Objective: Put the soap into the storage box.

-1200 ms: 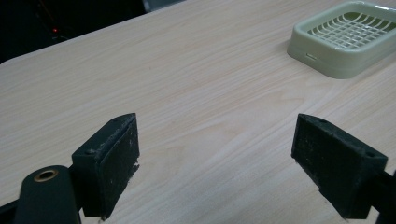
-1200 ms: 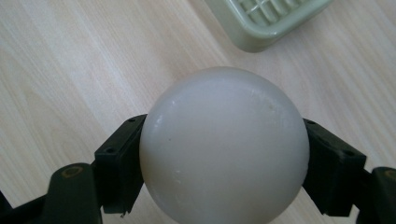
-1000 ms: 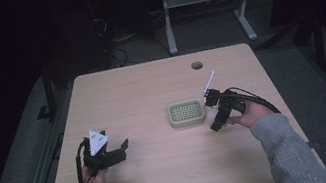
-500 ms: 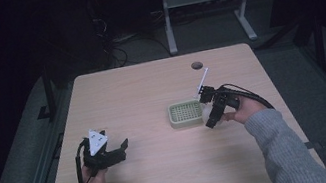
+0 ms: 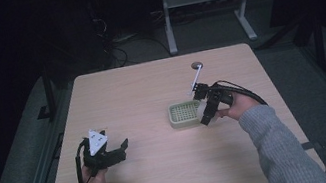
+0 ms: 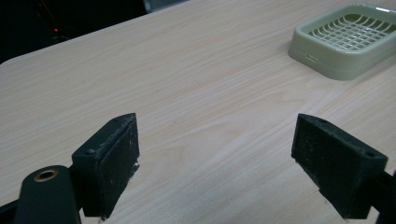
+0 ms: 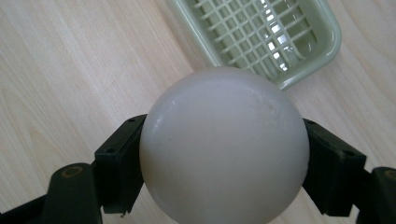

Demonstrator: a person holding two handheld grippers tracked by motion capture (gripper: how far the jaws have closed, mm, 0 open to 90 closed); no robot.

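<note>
The right gripper's fingers [image 7: 116,158] pinch a smooth white ball [image 7: 224,144] just near-right of the green basket [image 7: 280,60]; held only at its sides, it could slip out and roll across the bench [image 5: 150,88]. Left gripper [image 5: 111,154] gapes empty.

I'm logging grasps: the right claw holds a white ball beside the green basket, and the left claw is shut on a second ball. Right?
Not quite. The left claw is open and holds nothing, as the left gripper view shows. The right claw does hold the white ball beside the green basket.
</note>
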